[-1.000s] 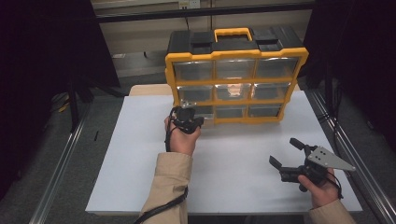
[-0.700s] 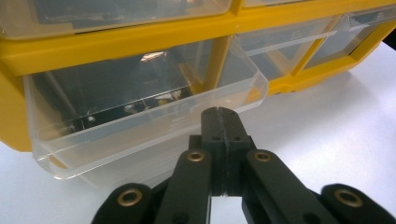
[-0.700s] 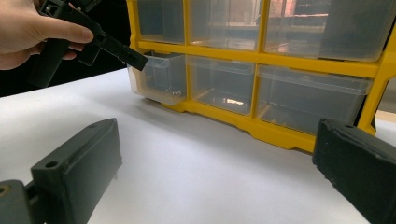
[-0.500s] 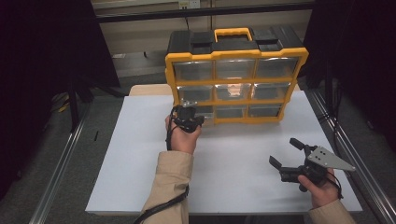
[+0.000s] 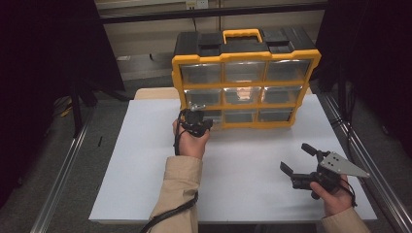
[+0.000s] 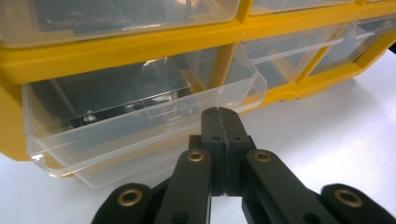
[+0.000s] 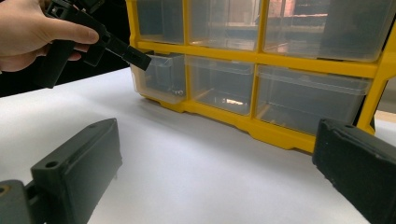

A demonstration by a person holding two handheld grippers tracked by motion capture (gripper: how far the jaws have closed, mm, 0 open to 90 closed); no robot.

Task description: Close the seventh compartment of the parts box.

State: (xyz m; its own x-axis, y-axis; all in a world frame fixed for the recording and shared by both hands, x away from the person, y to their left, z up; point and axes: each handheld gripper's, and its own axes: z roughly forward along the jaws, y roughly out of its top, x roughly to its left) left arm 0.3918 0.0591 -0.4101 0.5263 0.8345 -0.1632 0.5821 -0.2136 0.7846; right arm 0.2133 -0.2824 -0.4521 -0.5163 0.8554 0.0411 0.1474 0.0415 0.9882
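A yellow organiser with clear drawers and a black top stands at the back of the white table. Its bottom-left drawer is pulled out a little; small dark parts lie inside. My left gripper is shut, and its tips rest at that drawer's front rim. I see nothing between the pressed jaws. My right gripper is held open over the table's near right, well clear of the organiser, with bare table between its jaws.
The other drawers are pushed in. A yellow carry handle sits on top of the organiser. Metal rails run along both sides of the table. The left gripper's cable trails off the near edge.
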